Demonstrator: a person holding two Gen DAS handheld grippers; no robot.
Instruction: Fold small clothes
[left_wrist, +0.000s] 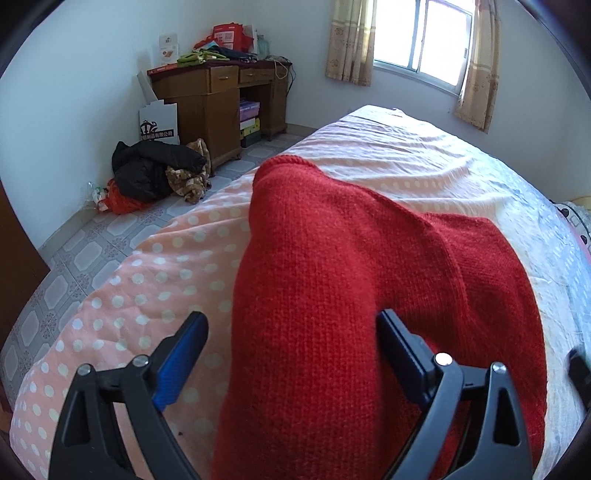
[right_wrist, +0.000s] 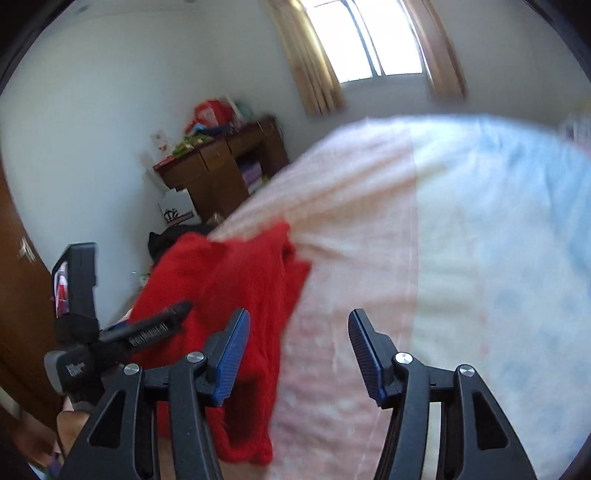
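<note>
Behind my rig a bed (left_wrist: 424, 162) fills most of both views, covered by a pink polka-dot sheet (left_wrist: 147, 280) on the near side and a pale blue one (right_wrist: 517, 229) farther across. I see a red knit sweater (left_wrist: 332, 277) lying on the pink sheet, bunched into a thick fold that runs away from my left camera toward the foot of the bed. My left tongs (left_wrist: 291, 332) stand wide, 1 finger on each side of that fold, and I see neither pad pressing the knit. My right tongs (right_wrist: 299, 339) are partly apart with nothing between them; they hang over bare pink sheet just right of the sweater, and that view is smeared by motion. From the right camera I can also see the left tongs beside the sweater's left edge. Past the bed stands a brown counter (left_wrist: 221, 96) piled with red bags and green cloth, a window (left_wrist: 421, 37) with beige curtains, and a heap of dark clothes (left_wrist: 155, 173) on the tiled floor (left_wrist: 66, 273).
</note>
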